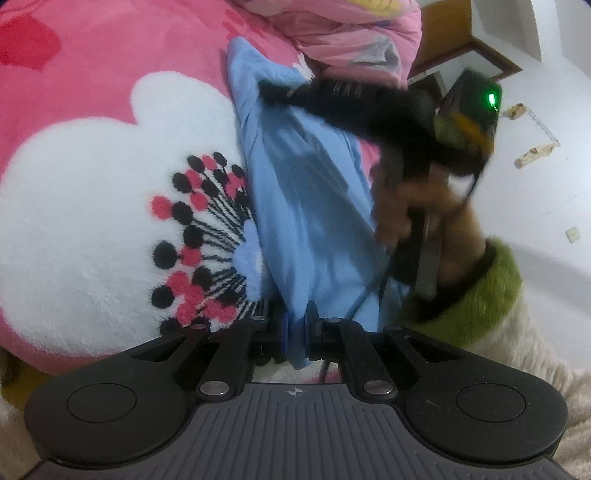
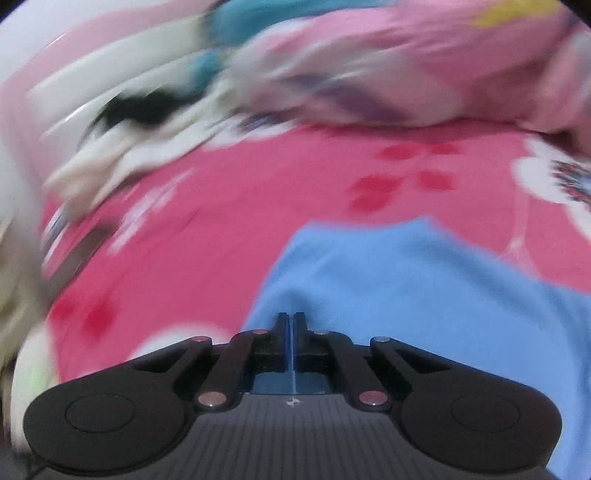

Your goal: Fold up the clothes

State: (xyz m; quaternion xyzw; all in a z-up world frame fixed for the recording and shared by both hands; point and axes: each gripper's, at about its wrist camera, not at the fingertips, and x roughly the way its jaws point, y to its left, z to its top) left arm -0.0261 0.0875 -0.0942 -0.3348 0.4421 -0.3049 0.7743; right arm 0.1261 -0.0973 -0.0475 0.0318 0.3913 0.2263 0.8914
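A light blue garment [image 1: 295, 206] lies in a long bunched strip across the pink bed cover. My left gripper [image 1: 295, 321] is shut on its near end, and the cloth hangs out between the pads. In the same view my right gripper [image 1: 269, 88] is blurred, with its tips pinching the garment's far end. A person's hand [image 1: 406, 206] in a fuzzy green sleeve [image 1: 480, 291] carries it. In the right wrist view the right gripper [image 2: 293, 319] is shut with blue cloth between its pads. The garment [image 2: 424, 295] spreads out to the right there.
A pink fleece blanket [image 1: 92, 92] with a big white flower covers the bed. A crumpled pink quilt [image 1: 351, 33] is piled at its far end. To the right, past the bed edge, are a white floor [image 1: 546, 221] and brown wooden furniture [image 1: 461, 40]. The right wrist view is blurred.
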